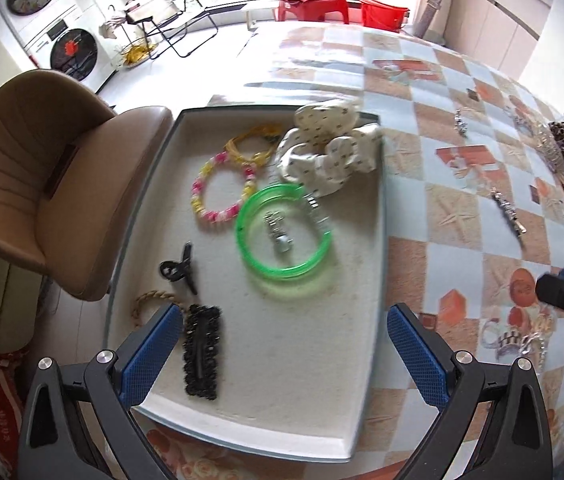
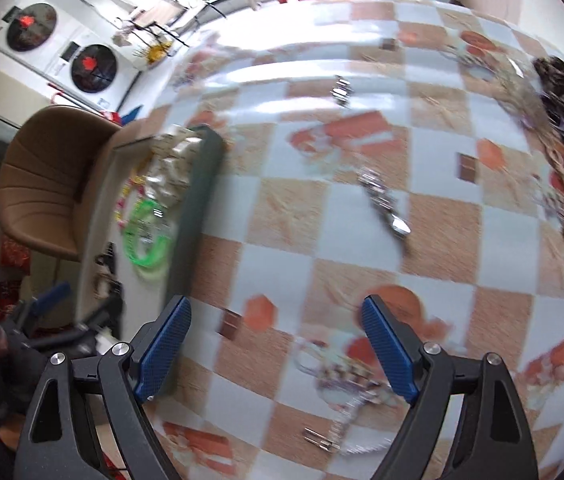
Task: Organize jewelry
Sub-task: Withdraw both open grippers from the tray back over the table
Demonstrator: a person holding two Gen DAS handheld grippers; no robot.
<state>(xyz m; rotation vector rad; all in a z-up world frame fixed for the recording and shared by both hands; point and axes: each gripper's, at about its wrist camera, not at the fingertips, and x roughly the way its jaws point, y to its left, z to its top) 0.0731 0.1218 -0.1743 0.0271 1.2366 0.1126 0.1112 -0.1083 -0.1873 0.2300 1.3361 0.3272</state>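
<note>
Roughly half done. Already laid in the tray (image 1: 366, 280): green bangle (image 1: 282, 236), beaded bracelet (image 1: 221, 188), scrunchie (image 1: 322, 148), black clips. Outside the tray on the tablecloth (image 2: 362, 240): silver clip (image 2: 384, 204), chain pile (image 2: 354, 376), leopard scrunchie (image 2: 562, 76). Left gripper (image 1: 282, 352) spread, empty, over the tray; right gripper (image 2: 277, 348) spread, empty, above the chain pile.

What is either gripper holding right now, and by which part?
Nothing. The left gripper is open above the tray, and the right gripper is open above the table, pads bare.
</note>
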